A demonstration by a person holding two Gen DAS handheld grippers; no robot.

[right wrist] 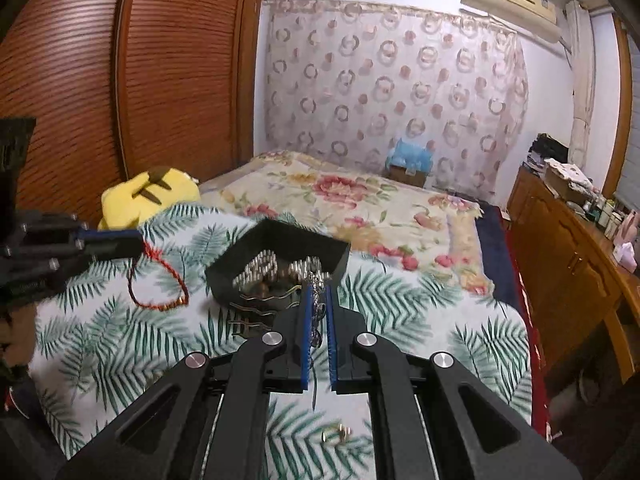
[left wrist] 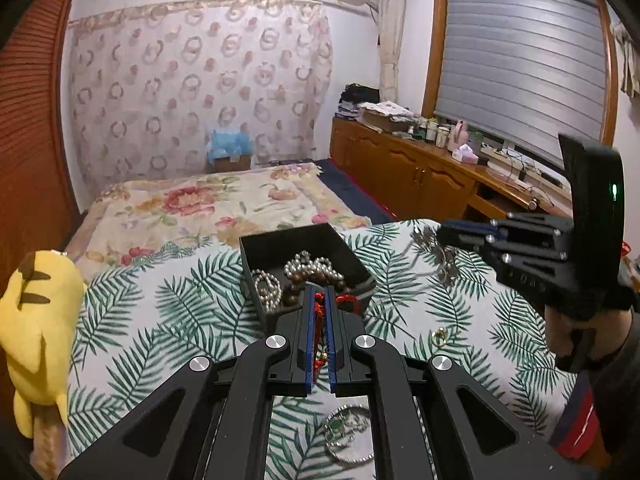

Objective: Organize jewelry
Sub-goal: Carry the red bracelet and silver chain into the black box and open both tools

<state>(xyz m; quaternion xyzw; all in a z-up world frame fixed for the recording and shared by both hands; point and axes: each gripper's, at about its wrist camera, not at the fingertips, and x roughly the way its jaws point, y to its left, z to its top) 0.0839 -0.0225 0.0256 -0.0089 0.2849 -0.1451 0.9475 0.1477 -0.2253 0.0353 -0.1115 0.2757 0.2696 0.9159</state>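
A black open box [left wrist: 280, 240] sits on the palm-leaf cloth and holds pearl and brown bead strands [left wrist: 312, 270]; it also shows in the right wrist view [right wrist: 276, 256]. My left gripper [left wrist: 319, 294] is shut on a red string bracelet [left wrist: 318, 312] at the box's near edge; the bracelet hangs as a loop in the right wrist view [right wrist: 160, 284] from that gripper [right wrist: 134, 244]. My right gripper [right wrist: 318, 292] is shut on a silver chain [right wrist: 318, 308], which dangles in the left wrist view [left wrist: 442, 258] from that gripper [left wrist: 444, 234].
A gold ring [left wrist: 439, 335] and a silver bangle with green stones [left wrist: 348, 436] lie on the cloth near me. Metal hairpins [right wrist: 256, 312] lie by the box. A yellow plush toy [left wrist: 36, 320] lies at the left. A wooden cabinet [left wrist: 420, 172] stands at the right.
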